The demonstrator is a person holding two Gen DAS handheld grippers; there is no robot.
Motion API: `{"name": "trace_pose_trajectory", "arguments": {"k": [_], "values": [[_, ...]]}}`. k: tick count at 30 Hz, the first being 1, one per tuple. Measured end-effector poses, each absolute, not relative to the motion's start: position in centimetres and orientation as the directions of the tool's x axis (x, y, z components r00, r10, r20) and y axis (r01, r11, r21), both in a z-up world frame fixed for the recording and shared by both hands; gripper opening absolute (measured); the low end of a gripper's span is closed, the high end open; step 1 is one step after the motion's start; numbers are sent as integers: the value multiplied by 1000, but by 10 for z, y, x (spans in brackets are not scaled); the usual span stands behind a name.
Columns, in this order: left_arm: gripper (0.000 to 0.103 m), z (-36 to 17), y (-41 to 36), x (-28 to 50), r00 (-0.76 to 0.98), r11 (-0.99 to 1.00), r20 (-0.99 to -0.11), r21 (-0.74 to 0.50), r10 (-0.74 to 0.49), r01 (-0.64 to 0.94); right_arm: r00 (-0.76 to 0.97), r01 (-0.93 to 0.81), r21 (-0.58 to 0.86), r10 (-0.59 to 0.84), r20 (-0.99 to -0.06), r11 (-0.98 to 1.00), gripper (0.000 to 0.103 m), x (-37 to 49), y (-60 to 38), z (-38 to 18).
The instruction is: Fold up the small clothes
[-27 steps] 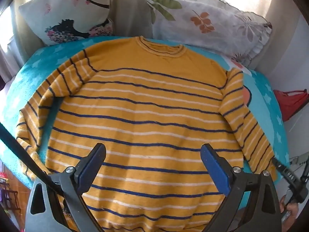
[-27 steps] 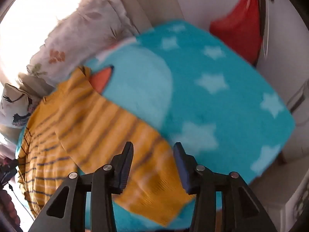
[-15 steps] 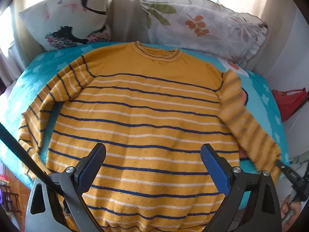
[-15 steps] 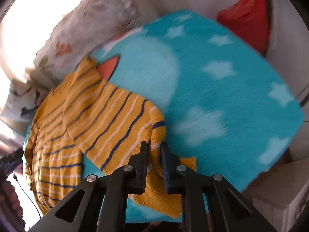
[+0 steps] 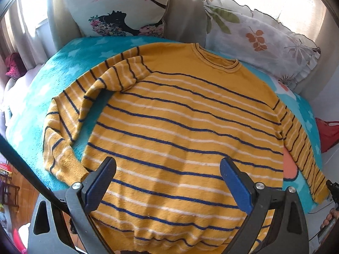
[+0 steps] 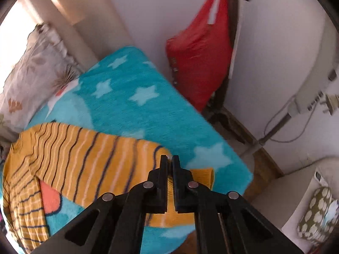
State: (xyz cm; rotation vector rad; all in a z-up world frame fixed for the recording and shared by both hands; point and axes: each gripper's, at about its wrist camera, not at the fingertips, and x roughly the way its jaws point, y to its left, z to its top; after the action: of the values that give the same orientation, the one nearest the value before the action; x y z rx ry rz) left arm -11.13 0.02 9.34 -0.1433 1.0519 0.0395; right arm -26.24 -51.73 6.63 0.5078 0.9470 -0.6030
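Early stage, no fold completed: soft knit yellow sweater point(image 5: 180, 127) with navy and white stripes spread flat on fleecy turquoise star-print blanket point(image 6: 135, 103), one sleeve bunched beside body, opposite cuff pinched in closed right gripper point(image 6: 169, 158), left gripper point(image 5: 167, 180) spread wide above hem, holding nothing.

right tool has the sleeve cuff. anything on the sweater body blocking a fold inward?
Nothing visible. The right tool is shut on the sleeve, and the sweater body lies flat and bare on the blanket. The left tool hovers open over the hem, touching nothing.
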Motion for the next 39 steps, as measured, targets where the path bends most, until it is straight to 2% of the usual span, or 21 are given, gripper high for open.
{"name": "trace_pose_trajectory", "arguments": {"k": [6, 11, 16, 19, 21, 25, 26, 27, 28, 34, 39], "values": [[98, 101, 15, -105, 531, 990, -846, -115, -57, -77, 462, 775, 235, -272, -844, 587, 9, -312, -532, 72], [99, 98, 23, -88, 507, 992, -856, -125, -100, -15, 494, 808, 336, -245, -834, 485, 29, -352, -511, 64], [99, 104, 44, -85, 516, 994, -851, -113, -96, -3, 584, 785, 499, -169, -794, 366, 30, -359, -490, 33], [99, 105, 61, -85, 515, 993, -853, -114, -85, -23, 586, 788, 515, -154, -796, 338, 36, -346, -489, 21], [99, 105, 71, -86, 515, 993, -854, -116, -81, -36, 565, 801, 495, -153, -811, 336, 37, -334, -494, 14], [98, 104, 93, -88, 513, 991, -856, -116, -65, -68, 466, 857, 370, -230, -855, 359, 35, -310, -502, 17], [99, 104, 98, -89, 513, 990, -856, -121, -65, -76, 438, 868, 338, -241, -866, 363, 20, -306, -505, 18], [98, 103, 104, -89, 514, 988, -856, -125, -62, -89, 417, 875, 314, -244, -876, 369, 10, -301, -507, 19], [98, 104, 110, -90, 516, 987, -854, -128, -59, -98, 404, 878, 295, -253, -879, 378, 7, -295, -507, 22], [98, 102, 150, -96, 528, 975, -848, -151, -42, -165, 453, 769, 179, -325, -830, 613, 6, -219, -443, 79], [98, 102, 186, -102, 539, 959, -842, -179, -32, -222, 593, 499, 128, -230, -772, 857, 6, -114, -323, 118]]}}
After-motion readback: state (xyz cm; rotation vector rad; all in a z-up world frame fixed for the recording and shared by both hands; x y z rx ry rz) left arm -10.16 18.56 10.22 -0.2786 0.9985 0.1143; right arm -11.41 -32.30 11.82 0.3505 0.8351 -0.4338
